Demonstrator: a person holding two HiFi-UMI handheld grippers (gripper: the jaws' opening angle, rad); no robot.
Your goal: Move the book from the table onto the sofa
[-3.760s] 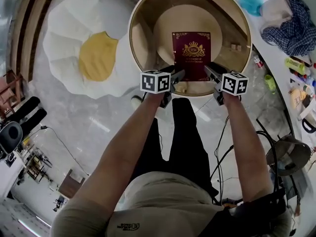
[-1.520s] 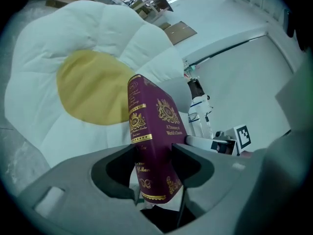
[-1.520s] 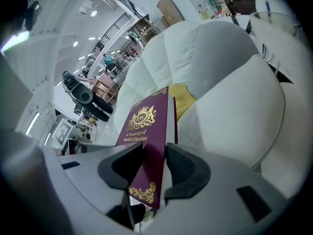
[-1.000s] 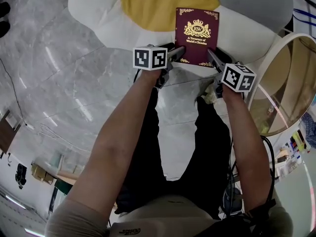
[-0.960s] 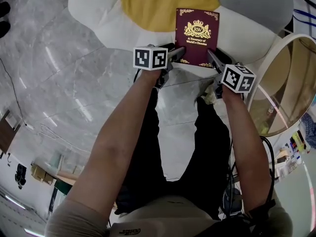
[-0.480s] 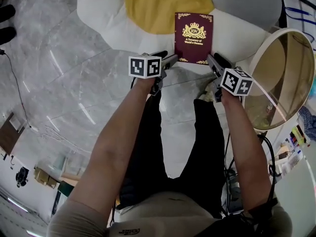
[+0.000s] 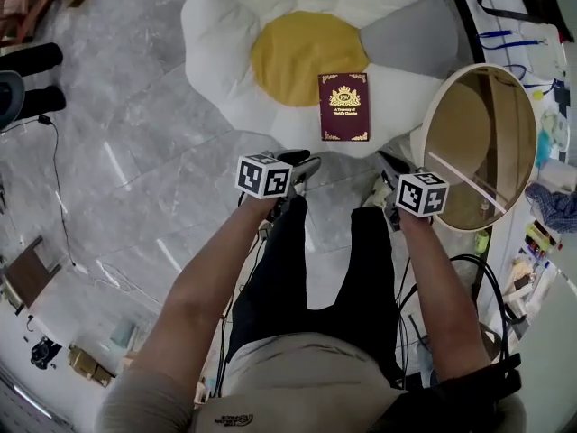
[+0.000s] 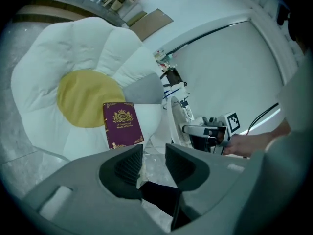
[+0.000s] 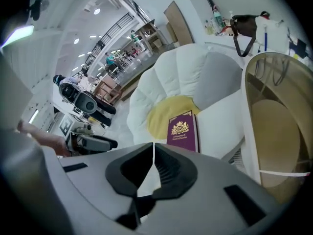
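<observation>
The maroon book [image 7: 343, 107] with gold print lies flat on the white flower-shaped sofa [image 7: 225, 25], beside its yellow centre [image 7: 297, 57]. It also shows in the left gripper view [image 8: 122, 125] and the right gripper view [image 9: 183, 129]. Neither gripper touches it. My left gripper [image 7: 302, 165] hangs short of the book's near left corner; its jaws [image 8: 154, 153] are closing with a gap and nothing between them. My right gripper [image 7: 389, 163] hangs near the book's right side, its jaws [image 9: 154, 148] closing to a thin slit, empty.
A round white-rimmed table [image 7: 424, 124] stands right of the sofa, close to my right gripper. A grey cushion [image 7: 401, 39] lies on the sofa's right side. Cables [image 7: 54, 179] trail over the marble floor at left. A cluttered bench [image 7: 550, 206] runs along the right edge.
Both grippers have lifted up and drawn back from the book's near corners, and the book stays on the sofa. Both pairs of jaws have narrowed, the right almost fully.
</observation>
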